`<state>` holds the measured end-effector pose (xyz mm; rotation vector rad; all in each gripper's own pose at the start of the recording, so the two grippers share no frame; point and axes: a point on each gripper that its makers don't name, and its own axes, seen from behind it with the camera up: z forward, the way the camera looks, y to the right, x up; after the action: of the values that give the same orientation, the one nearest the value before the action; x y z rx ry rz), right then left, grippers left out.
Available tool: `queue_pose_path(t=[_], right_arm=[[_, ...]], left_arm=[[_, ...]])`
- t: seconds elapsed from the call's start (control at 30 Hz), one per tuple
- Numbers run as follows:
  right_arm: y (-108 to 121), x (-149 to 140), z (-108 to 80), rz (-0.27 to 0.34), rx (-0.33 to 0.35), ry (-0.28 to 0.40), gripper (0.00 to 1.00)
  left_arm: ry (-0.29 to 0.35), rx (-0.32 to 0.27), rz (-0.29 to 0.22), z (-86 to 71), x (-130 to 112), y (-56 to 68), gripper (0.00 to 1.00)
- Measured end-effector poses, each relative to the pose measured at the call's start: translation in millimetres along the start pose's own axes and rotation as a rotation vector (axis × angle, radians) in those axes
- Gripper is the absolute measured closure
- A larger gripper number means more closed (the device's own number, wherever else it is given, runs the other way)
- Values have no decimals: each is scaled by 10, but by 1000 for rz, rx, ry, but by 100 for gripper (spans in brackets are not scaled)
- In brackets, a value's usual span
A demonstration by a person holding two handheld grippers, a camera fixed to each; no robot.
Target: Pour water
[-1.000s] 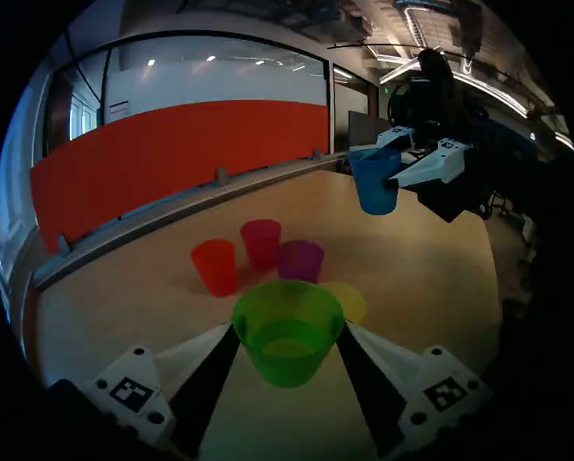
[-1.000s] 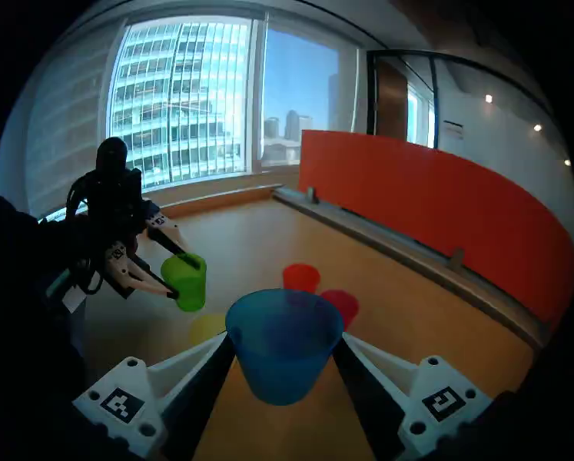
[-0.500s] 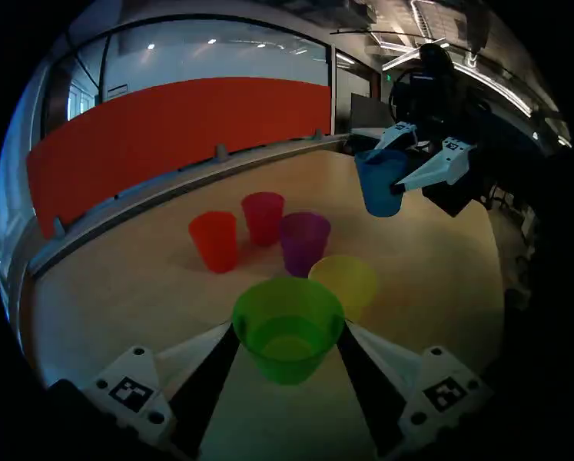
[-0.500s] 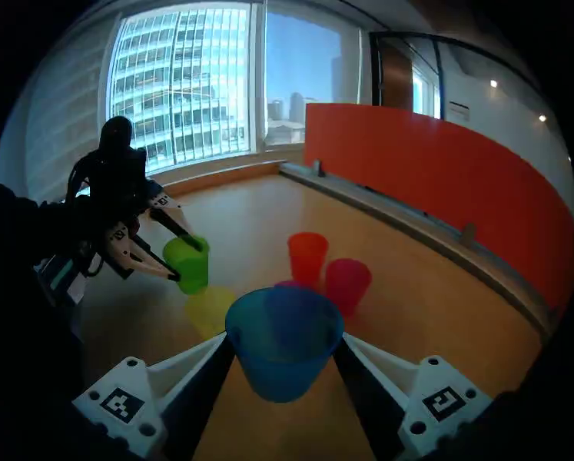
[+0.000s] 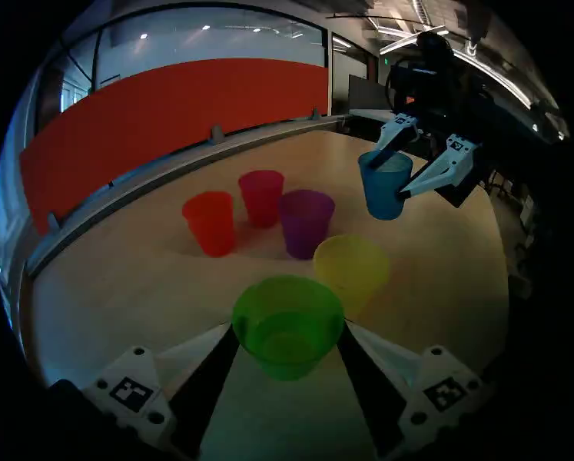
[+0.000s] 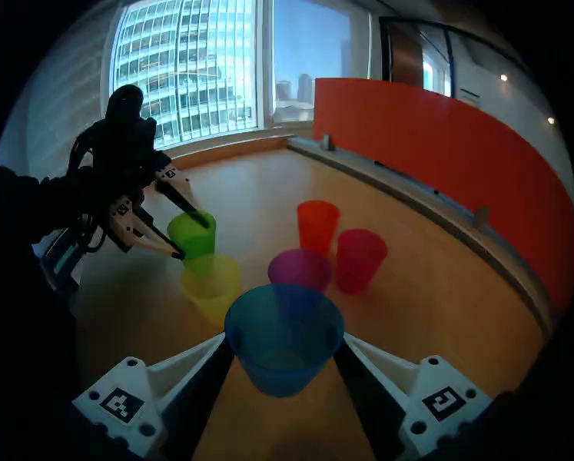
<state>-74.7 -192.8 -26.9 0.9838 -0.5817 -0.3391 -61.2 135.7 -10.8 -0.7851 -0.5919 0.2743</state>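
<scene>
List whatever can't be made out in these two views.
- Left gripper view: translucent green plastic cup's tint hides any water level; its rim overlaps the translucent yellow plastic cup's base.
- Right gripper view: translucent blue plastic cup covers the translucent purple plastic cup's base; contents unclear.

1. A pale wooden worktop (image 5: 117,284) spreads wide and takes a warm sheen of daylight in the right gripper view.
2. Along its far edge runs a grey rail (image 5: 133,187) that carries a long orange partition (image 5: 171,107).
3. Above the partition stands a glass wall (image 5: 210,42), with small round lights showing in it.
4. Tall windows (image 6: 187,69) with thin bars look out on a high-rise block and blue sky.
5. Bright strip lights (image 5: 505,79) cross the dark ceiling in the left gripper view.
</scene>
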Motion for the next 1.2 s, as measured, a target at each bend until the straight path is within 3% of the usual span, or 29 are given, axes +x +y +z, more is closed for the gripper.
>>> queue_pose_path(t=[0.2,0.5,1.2], right_arm=[[-16,-106,75,-23,4,-27,10],[-50,-171,146,-34,13,-46,10],[-108,-293,243,-48,14,-68,10]], left_arm=[[-33,-15,10,59,-72,18,14],[-32,-15,-5,120,-109,-23,14],[-22,-15,-10,99,-166,-41,13]])
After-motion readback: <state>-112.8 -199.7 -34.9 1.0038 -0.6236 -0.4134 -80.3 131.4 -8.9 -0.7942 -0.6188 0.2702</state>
